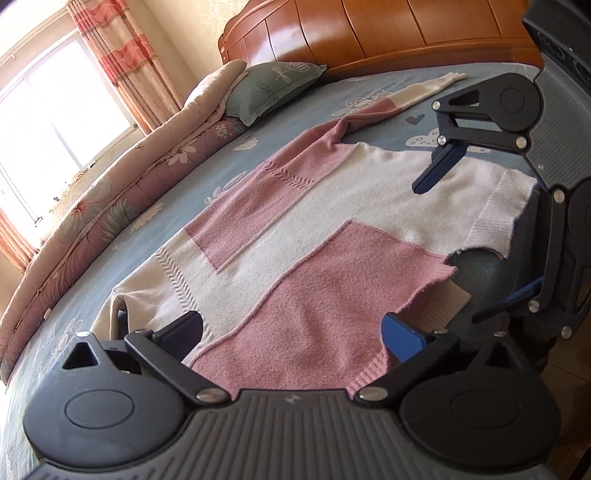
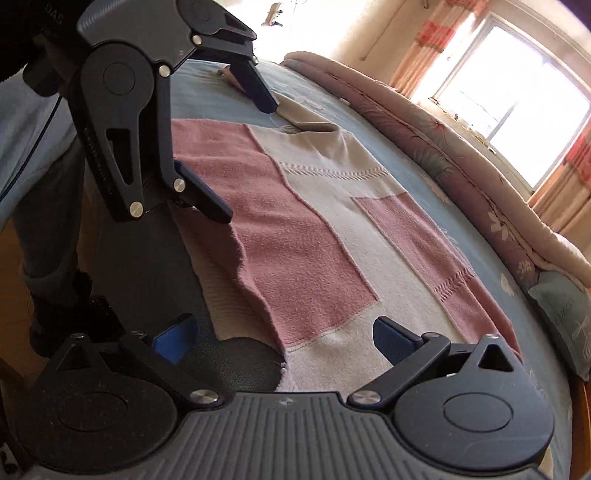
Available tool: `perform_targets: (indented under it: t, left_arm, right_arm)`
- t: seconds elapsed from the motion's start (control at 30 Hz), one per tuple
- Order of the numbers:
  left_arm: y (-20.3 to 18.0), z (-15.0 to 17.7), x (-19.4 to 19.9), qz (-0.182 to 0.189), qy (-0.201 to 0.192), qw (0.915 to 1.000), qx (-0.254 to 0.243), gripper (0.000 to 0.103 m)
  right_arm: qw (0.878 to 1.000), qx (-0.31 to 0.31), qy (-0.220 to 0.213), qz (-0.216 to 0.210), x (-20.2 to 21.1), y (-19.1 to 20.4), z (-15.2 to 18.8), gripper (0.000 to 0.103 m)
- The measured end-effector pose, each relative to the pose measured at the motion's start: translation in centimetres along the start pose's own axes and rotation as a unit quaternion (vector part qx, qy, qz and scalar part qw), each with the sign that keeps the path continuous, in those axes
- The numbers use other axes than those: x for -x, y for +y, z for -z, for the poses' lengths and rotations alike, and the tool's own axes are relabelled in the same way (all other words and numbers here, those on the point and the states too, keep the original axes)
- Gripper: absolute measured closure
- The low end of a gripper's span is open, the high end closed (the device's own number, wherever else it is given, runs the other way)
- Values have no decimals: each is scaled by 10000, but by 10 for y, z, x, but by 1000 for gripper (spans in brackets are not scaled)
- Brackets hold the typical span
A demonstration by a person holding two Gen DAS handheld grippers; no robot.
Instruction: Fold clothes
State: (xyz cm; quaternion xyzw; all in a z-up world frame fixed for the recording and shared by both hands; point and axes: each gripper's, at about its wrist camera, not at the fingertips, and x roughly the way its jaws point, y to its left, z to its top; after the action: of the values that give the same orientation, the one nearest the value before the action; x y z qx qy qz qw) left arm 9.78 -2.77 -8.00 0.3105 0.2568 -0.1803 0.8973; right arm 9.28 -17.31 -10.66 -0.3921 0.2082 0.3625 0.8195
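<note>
A knitted sweater (image 1: 295,221) (image 2: 314,240) in pink and cream patches lies spread flat on the blue bed sheet (image 1: 369,122) (image 2: 214,92). One sleeve (image 1: 424,88) stretches toward the headboard. My left gripper (image 1: 295,336) (image 2: 247,162) is open, hovering over the near edge of the sweater at its pink part. My right gripper (image 2: 286,338) (image 1: 447,253) is also open, above the cream ribbed edge (image 1: 495,214) close to the bed's side. Neither holds cloth.
A folded floral quilt (image 1: 110,206) (image 2: 461,155) runs along the far side of the bed, with a grey-green pillow (image 1: 269,88) (image 2: 565,314) beside it. A wooden headboard (image 1: 369,29) stands at one end. A person's leg (image 2: 37,147) is at the bedside.
</note>
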Motion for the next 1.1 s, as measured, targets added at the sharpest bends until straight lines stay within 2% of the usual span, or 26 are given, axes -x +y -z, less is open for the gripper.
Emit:
perform_targets:
  t: [0.1, 0.2, 0.43, 0.57, 0.67, 0.73, 0.8, 0.93, 1.1]
  left_arm:
    - [-4, 4, 5, 137, -45, 9999, -76, 1]
    - [-13, 5, 5, 290, -98, 9993, -228, 1]
    - [-38, -1, -9, 568, -166, 9968, -530, 1]
    - [-46, -4, -24, 302, -88, 9970, -701, 1]
    - [-36, -6, -23, 138, -143, 9984, -536, 1]
    - [-27, -6, -20, 130, -188, 9991, -356, 1]
    - [-23, -7, -17, 163, -221, 9991, -319, 1]
    - [-16, -8, -10, 229, -294, 9989, -267, 1]
    - [-24, 6, -7, 20, -172, 9978, -647, 1]
  right_arm:
    - [9989, 419, 29, 225, -2, 6, -4, 0]
    - [9944, 845, 38, 637, 1, 11, -4, 0]
    - [9906, 892, -79, 1032, 1, 2, -7, 0]
    - [9909, 835, -50, 1053, 1, -1, -7, 0]
    - [9924, 854, -54, 886, 5, 0, -4, 0]
    - [9932, 910, -50, 723, 4, 3, -2, 0]
    - [9923, 979, 13, 754, -5, 8, -1, 0]
    - [9902, 940, -134, 1023, -21, 16, -13, 0]
    - [9768, 1238, -300, 1724, -30, 27, -19, 0]
